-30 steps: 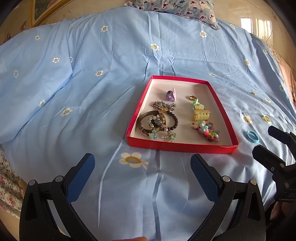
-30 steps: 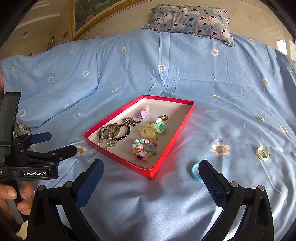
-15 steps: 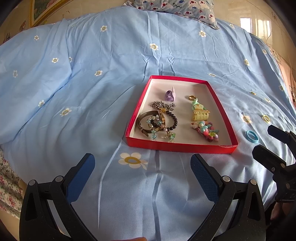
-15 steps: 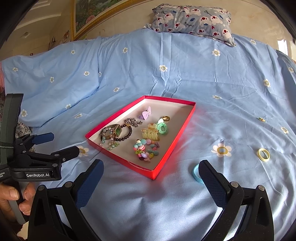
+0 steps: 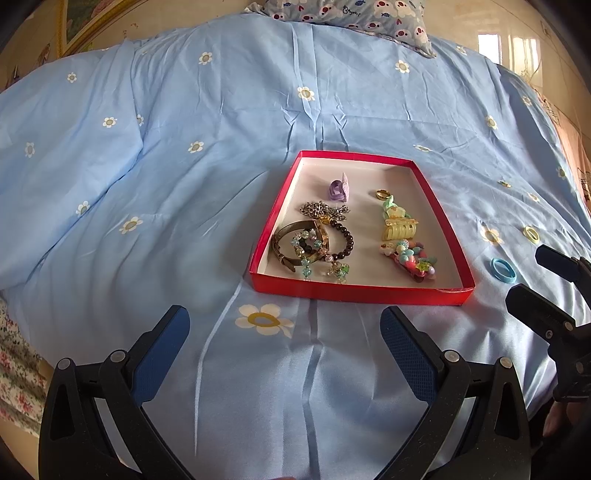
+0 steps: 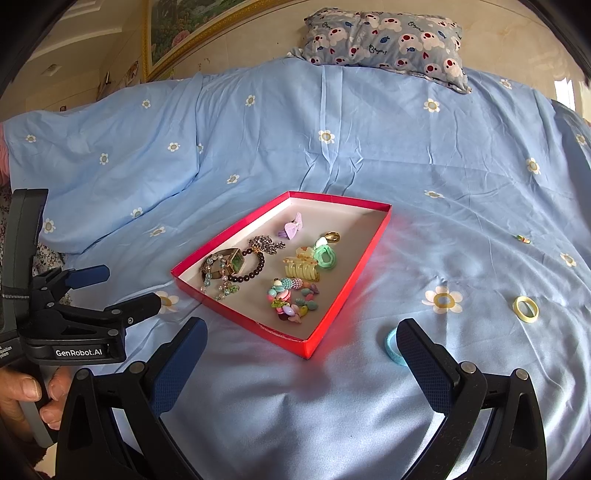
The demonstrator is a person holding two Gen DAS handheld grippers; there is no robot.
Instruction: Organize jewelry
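Note:
A red tray point(image 5: 364, 291) point(image 6: 351, 280) with a white floor lies on the blue bedspread and holds several pieces of jewelry and hair clips. A blue ring point(image 5: 503, 270) point(image 6: 391, 345) lies on the bedspread just right of the tray. A yellow ring point(image 5: 531, 234) point(image 6: 525, 309) lies farther right. A small colourful piece point(image 6: 523, 239) lies beyond it. My left gripper point(image 5: 284, 339) is open and empty, in front of the tray's near edge. My right gripper point(image 6: 301, 349) is open and empty, its right finger beside the blue ring.
A patterned pillow point(image 6: 384, 40) lies at the head of the bed. A framed picture point(image 6: 177, 33) hangs on the wall behind. The bed's left edge shows a floral sheet point(image 5: 18, 369). The bedspread point(image 5: 184, 166) is wrinkled.
My right gripper has moved slightly forward toward the blue ring, which now sits partly behind its right finger. My left gripper has barely moved.

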